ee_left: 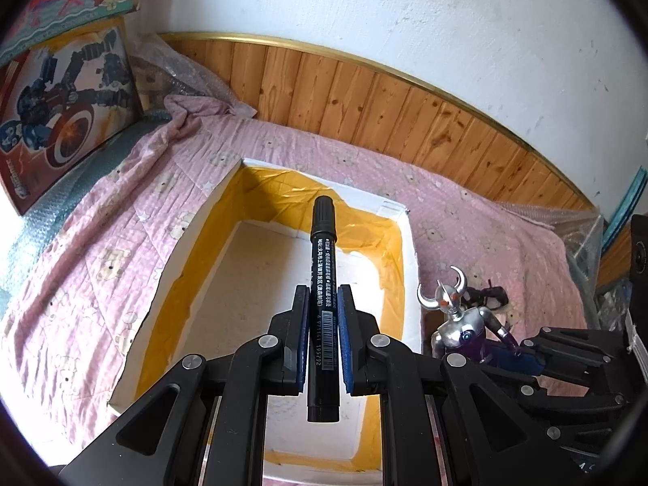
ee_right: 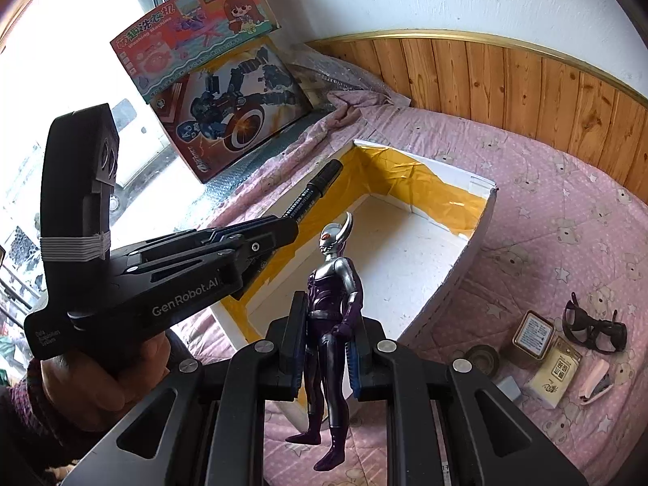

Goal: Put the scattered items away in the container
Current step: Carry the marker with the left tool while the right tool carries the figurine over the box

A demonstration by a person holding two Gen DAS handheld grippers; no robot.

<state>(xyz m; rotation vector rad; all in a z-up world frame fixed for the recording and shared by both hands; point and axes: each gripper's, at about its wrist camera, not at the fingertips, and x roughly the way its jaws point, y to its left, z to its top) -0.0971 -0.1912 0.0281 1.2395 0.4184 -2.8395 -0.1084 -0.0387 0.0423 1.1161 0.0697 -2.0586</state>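
The left gripper (ee_left: 323, 312) is clamped on a black marker (ee_left: 322, 283), whose long axis runs along the fingers, cap end pointing forward over the open white box (ee_left: 409, 267) lined with yellow tape. The right gripper (ee_right: 326, 324) is clamped on a silver-and-purple horned figure (ee_right: 330, 324), held upright just beside the box's near wall, its head toward the box and its feet toward the camera.
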